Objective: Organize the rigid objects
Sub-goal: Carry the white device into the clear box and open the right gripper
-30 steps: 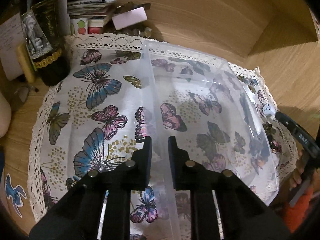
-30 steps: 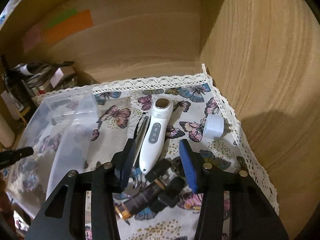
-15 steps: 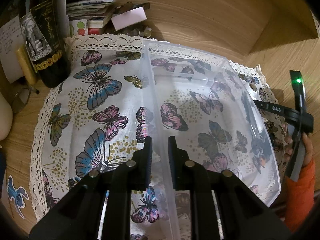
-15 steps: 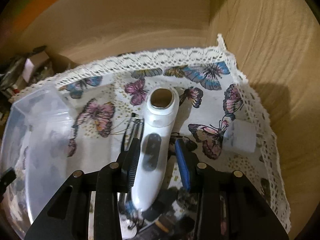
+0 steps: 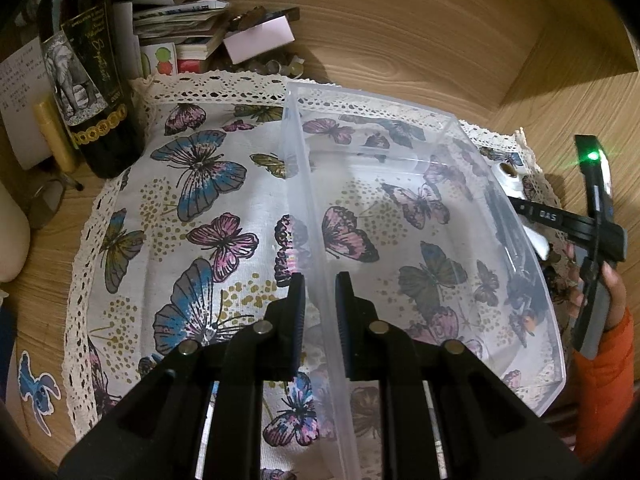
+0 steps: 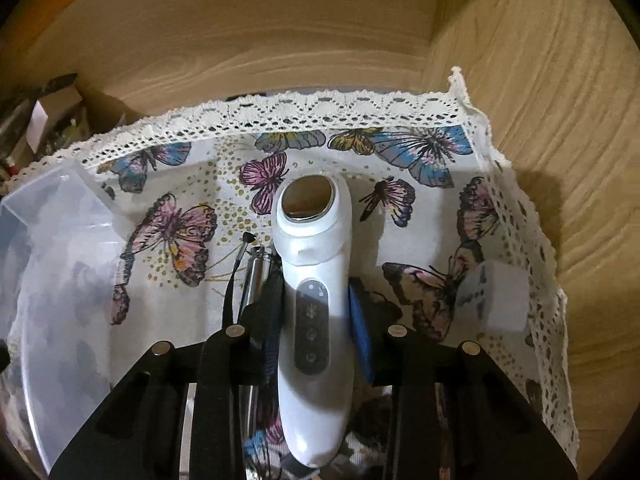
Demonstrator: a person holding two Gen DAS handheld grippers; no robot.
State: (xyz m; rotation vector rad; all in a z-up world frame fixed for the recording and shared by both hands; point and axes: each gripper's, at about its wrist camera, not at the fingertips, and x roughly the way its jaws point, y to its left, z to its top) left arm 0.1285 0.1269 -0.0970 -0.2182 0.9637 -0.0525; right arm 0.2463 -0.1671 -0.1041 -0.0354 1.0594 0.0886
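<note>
A clear plastic bin (image 5: 372, 98) stands on the butterfly cloth (image 5: 208, 184). My left gripper (image 5: 320, 280) is shut on the bin's left wall, one finger inside and one outside. On the cloth to the right of the bin (image 6: 52, 240) lies a white handheld device (image 6: 308, 240) with a round metal head and a grey button strip. My right gripper (image 6: 315, 284) straddles its middle, jaws closing, with both blue pads against the device's sides. A hand in an orange sleeve (image 5: 600, 360) holds that gripper beyond the bin's right wall.
A thin metal tool (image 6: 256, 276) and a black one (image 6: 230, 292) lie just left of the device. A white cube (image 6: 496, 300) sits near the cloth's right lace edge. A dark wine bottle (image 5: 92, 80) and stacked boxes (image 5: 192, 36) stand back left. Wooden walls close in behind and to the right.
My right gripper came down over the white device and its jaws narrowed from well apart to against its sides. The left gripper and the bin have not moved.
</note>
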